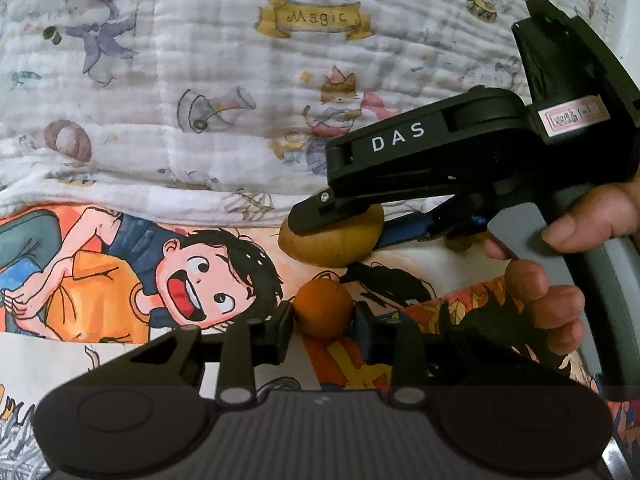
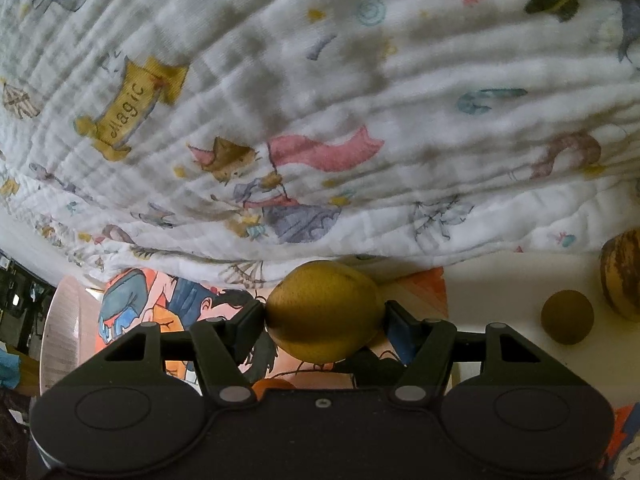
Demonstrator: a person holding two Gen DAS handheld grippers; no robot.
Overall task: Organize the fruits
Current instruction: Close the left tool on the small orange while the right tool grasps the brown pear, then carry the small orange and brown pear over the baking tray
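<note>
A: In the left wrist view our left hand-held gripper (image 1: 323,326) sits at lower centre, its pads pressed on either side of the small orange (image 1: 323,309), which rests on the cartoon-printed sheet (image 1: 192,276).

B: And our right hand-held gripper (image 2: 325,318) is clamped on the yellow-brown pear (image 2: 324,312), centre of the right wrist view.

A: We also see that pear from the left, right of centre, under the black fingers.

B: At the right edge of our view lie a small brown round fruit (image 2: 567,317) and a striped one (image 2: 622,276), near each other. The white printed quilt (image 2: 320,100) fills the top.
</note>
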